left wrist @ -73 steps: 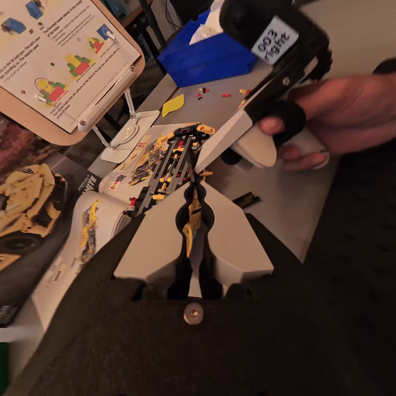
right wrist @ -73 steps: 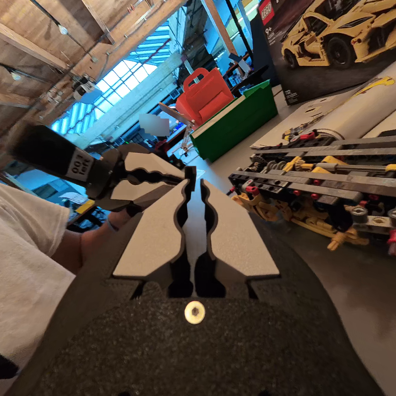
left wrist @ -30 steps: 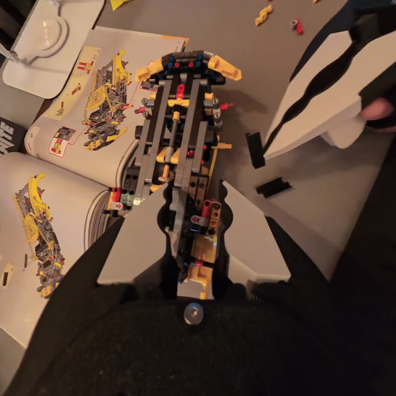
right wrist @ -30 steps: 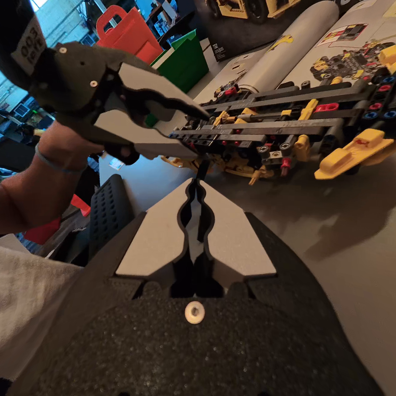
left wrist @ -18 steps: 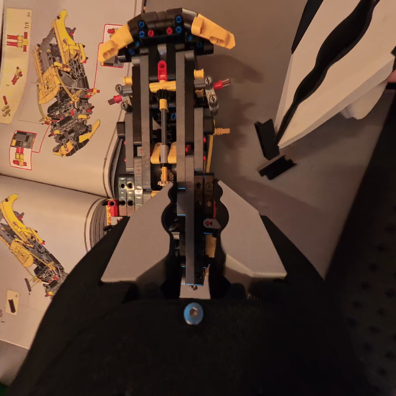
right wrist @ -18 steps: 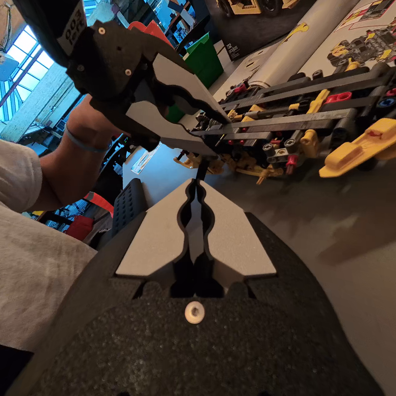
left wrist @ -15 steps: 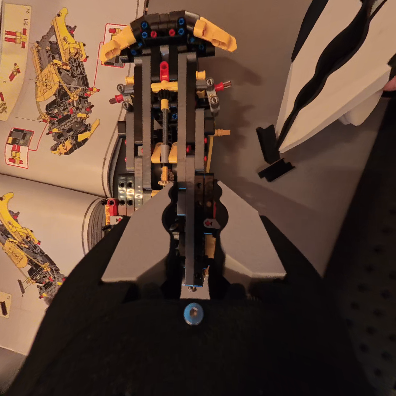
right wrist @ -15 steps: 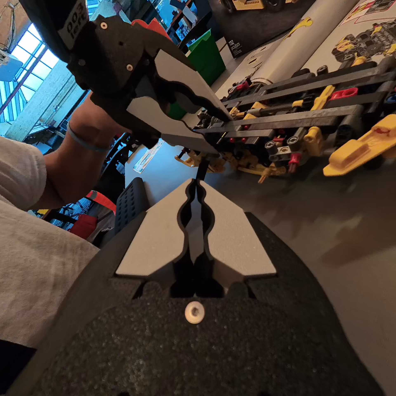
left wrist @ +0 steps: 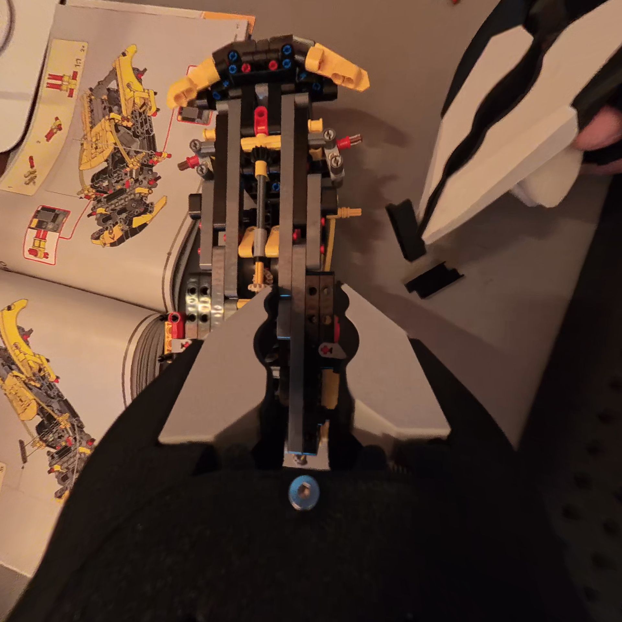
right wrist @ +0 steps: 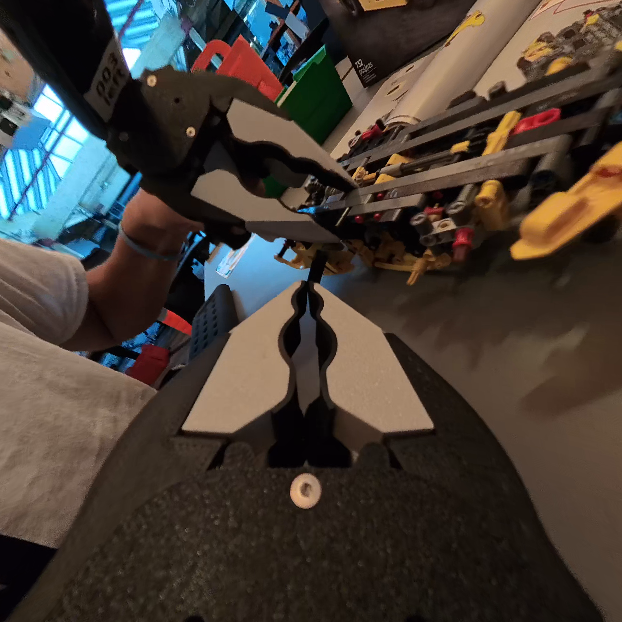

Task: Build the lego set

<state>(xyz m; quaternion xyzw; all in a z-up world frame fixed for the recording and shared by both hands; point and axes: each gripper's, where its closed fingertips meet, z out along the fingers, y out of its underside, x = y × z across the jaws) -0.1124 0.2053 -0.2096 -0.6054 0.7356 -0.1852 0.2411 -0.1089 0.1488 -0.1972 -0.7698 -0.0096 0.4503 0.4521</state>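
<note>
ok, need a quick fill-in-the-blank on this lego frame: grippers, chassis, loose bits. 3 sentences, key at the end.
1. The left gripper is closed on the near end of the lego ____.
2. The right gripper pinches a small ____-coloured piece.
3. A second black piece lies on the table, on the opposite side of the chassis from the open ____.

Missing: chassis; black; instruction booklet
</note>
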